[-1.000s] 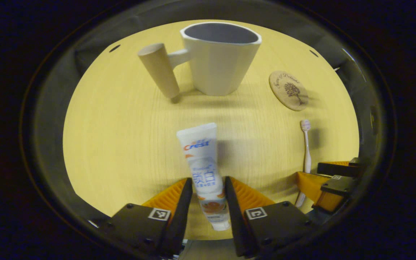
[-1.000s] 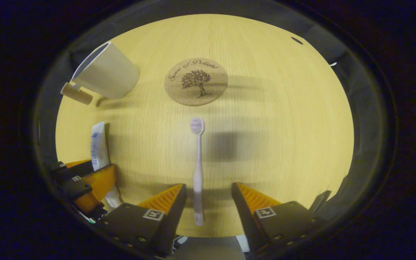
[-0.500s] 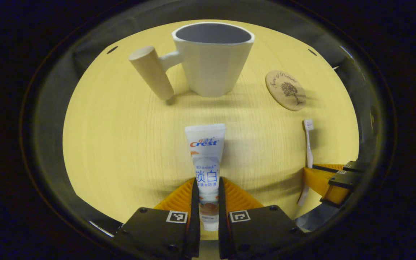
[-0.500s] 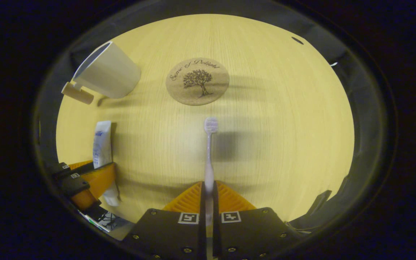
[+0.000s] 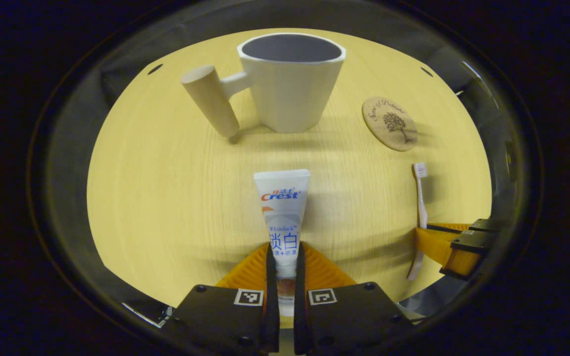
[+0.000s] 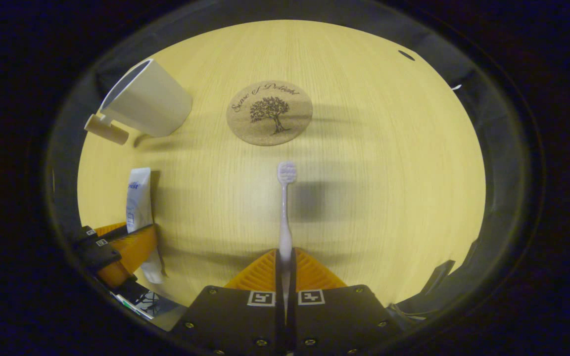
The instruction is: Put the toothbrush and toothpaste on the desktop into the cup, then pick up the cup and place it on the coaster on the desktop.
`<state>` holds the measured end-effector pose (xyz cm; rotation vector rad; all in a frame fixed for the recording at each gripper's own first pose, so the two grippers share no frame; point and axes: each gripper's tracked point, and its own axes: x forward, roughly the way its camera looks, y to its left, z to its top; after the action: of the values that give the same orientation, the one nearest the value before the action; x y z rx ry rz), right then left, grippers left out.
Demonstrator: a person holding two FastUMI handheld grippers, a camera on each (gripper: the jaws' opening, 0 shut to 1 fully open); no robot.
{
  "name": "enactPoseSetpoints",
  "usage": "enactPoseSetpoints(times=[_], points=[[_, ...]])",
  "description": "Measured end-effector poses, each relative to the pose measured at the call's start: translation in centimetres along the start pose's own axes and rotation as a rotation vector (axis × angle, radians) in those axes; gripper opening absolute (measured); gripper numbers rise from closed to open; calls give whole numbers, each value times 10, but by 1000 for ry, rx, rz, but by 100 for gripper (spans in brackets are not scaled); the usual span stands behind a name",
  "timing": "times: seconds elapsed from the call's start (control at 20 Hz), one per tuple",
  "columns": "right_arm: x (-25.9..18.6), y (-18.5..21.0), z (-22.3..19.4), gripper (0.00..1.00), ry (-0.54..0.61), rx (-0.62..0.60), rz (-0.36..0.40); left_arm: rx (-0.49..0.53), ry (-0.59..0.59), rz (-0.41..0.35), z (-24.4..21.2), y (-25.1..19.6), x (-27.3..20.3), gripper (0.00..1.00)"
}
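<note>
Toothpaste (image 5: 282, 212) in left tongs (image 5: 283, 269), toothbrush (image 6: 285, 207) in right tongs (image 6: 285, 267); cup (image 5: 290, 84), coaster (image 6: 269, 112) unobstructed ahead.

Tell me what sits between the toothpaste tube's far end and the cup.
Nothing: in the left gripper view, only bare desktop lies between the toothpaste, clamped in the left gripper, and the cup.

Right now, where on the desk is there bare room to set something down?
Bare patches: the wide stretch right of the coaster and toothbrush, and the strip left of the toothpaste, below the cup handle. It is crowded along the near edge, where both tools grip their items.
</note>
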<state>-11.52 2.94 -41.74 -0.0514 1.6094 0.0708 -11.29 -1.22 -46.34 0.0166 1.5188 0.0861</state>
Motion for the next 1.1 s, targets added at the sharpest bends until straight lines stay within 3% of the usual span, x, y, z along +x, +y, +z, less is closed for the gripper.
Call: enactPoseSetpoints(times=[0.5,0.85,1.1], points=[[1,0,0,2,-7,-15,6,-18,-132,-58,30,-11,-89,19],[0,0,0,3,-16,-19,8,-39,-276,-90,98,-10,-146,19],[1,0,-1,2,-21,-16,7,-33,-366,-73,163,2,-161,20]])
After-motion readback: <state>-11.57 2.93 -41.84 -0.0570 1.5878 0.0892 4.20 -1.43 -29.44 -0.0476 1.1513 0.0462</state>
